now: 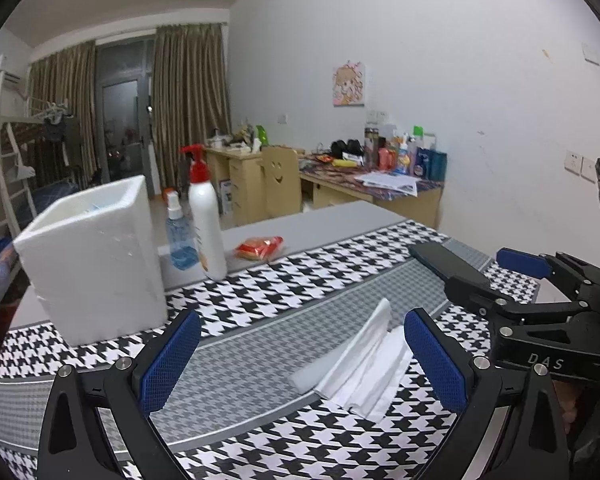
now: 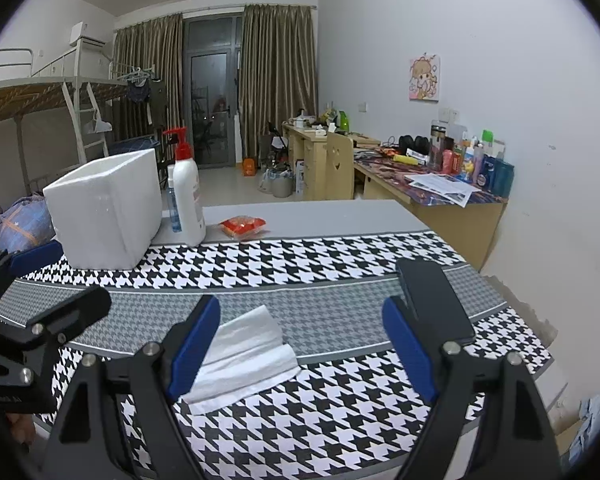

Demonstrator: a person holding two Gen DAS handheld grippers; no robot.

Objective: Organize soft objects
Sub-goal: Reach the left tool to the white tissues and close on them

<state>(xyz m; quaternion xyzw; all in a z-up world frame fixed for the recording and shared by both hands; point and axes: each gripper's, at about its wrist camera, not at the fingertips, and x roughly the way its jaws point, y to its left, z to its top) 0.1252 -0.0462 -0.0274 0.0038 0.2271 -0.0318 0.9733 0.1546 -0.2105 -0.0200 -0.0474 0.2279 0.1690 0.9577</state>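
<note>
A folded white tissue [image 1: 364, 364] lies on the houndstooth cloth [image 1: 300, 280], just inside my left gripper's right finger. My left gripper [image 1: 300, 360] is open and empty above the cloth. In the right wrist view the tissue [image 2: 244, 356] lies beside the left finger of my right gripper [image 2: 304, 348], which is open and empty. A white foam box [image 1: 96, 256] stands open-topped at the left; it also shows in the right wrist view [image 2: 108, 208]. My right gripper shows at the right of the left wrist view [image 1: 512, 276].
A white pump bottle [image 2: 186, 196], a small blue spray bottle [image 1: 178, 236] and a red snack packet [image 2: 244, 227] stand behind the cloth. A black phone [image 2: 436, 300] lies on the cloth at the right. Desks with clutter line the right wall.
</note>
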